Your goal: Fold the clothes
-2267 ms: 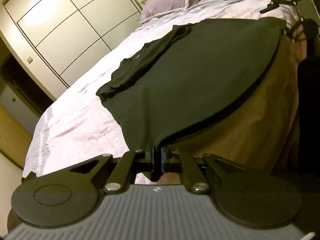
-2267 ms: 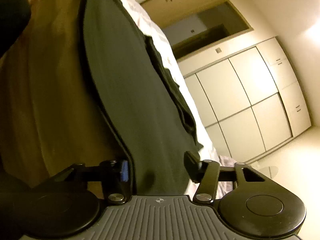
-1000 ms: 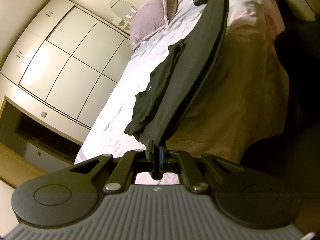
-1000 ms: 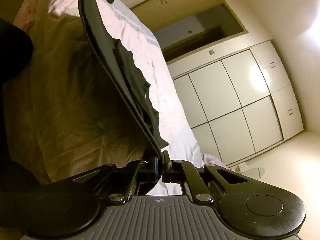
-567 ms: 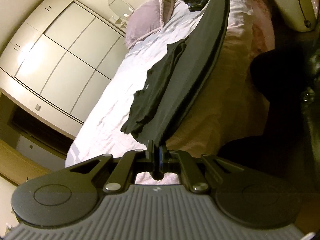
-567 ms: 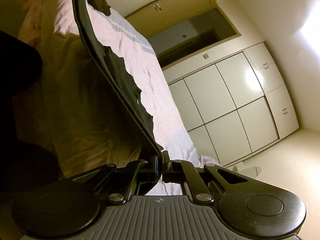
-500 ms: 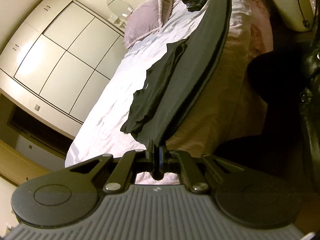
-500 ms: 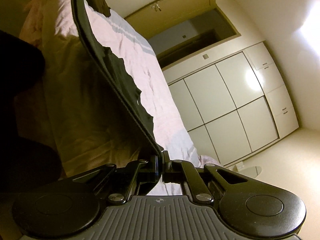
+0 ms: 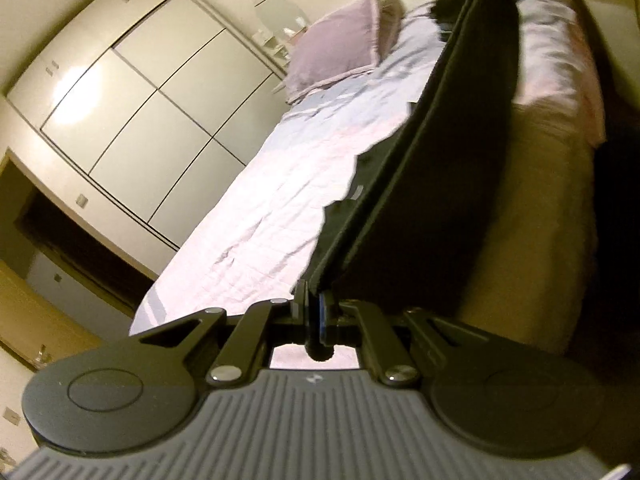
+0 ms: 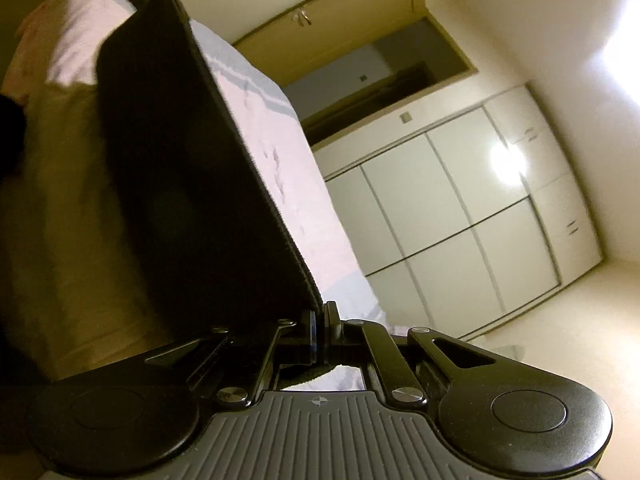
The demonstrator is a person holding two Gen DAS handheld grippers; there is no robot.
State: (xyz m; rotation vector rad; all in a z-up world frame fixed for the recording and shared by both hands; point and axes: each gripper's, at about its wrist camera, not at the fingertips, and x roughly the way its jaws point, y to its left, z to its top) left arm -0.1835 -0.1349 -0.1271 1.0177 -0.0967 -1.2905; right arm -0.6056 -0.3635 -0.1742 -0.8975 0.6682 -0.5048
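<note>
My left claw [image 9: 316, 306] is pinched tight on the edge of a black garment [image 9: 432, 152], and my right claw [image 10: 320, 322] is clamped on another part of the same garment [image 10: 192, 184], with a hemmed, stitched border running straight into its closed tips. In the left view the cloth climbs as a taut dark band from the lower centre of the frame to the upper right, seen almost edge-on, with 2 layers showing: a smooth outer panel and a ragged, wavy edge behind it on the left side. In the right view it fills the centre-left of the frame as a broad, flat, matte black sheet, its ribbed seam slanting from the top left down to my tips. The fabric looks plain, with no print that I can make out; parts of it are blurred

The garment is stretched over the bed [image 9: 260, 216], whose wrinkled pale pink cover fills the middle of the left view. A mauve pillow [image 9: 336, 44] lies at the upper centre, and white wardrobe doors [image 10: 460, 216] stand at the right of the right view
</note>
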